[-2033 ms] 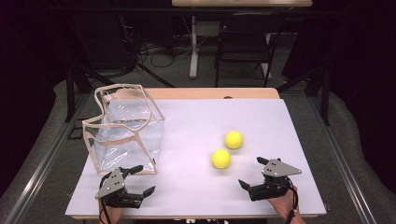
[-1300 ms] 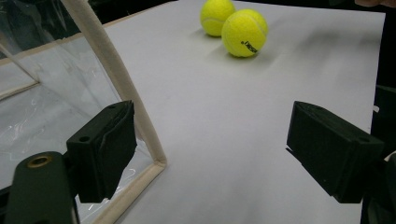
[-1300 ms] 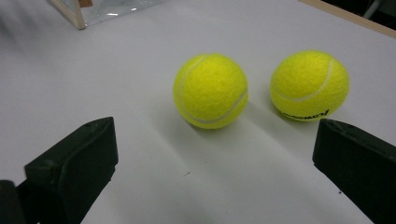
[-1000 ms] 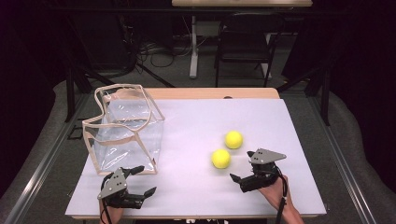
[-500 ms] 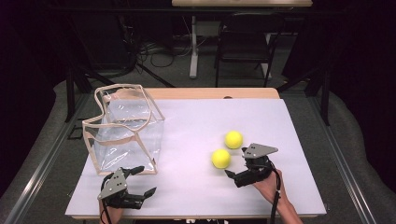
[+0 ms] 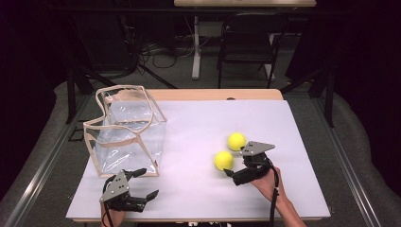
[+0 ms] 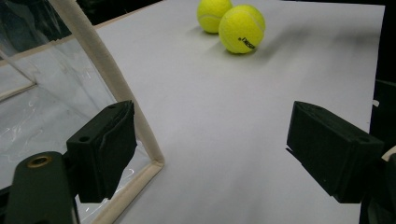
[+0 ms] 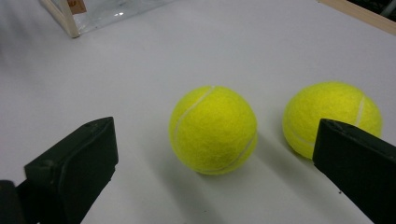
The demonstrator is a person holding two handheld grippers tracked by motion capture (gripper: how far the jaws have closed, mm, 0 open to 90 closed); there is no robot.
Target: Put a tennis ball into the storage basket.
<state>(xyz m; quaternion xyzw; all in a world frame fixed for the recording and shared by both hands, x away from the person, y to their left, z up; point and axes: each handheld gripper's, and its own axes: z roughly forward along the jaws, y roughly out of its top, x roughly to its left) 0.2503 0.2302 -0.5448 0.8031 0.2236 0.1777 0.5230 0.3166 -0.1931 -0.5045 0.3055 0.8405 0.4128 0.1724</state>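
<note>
Dark room behind w/ a chair and cables on the floor; up front the bench, covered by a white sheet.

Biggest item on it: clear plastic bag w/ beige trim, standing open-topped at the bench's left side. In the left gripper view its trimmed corner edge sits right behind my left fingers' near pad.

My left gripper is low at the front-left edge, just in front of the bag, fingers spread wide, nothing between them. Not touching the bag as far as I can tell.

My right gripper is at right-centre, angled toward the balls. Fingers wide open, empty.

Two yellow tennis balls sit on the sheet, close to each other, well apart from the bag. Nearer ball is just ahead of my right fingers; in the right gripper view it lies centred between the two pads, not touched by either. Farther ball is just beyond it, partly behind one pad in that view.
</note>
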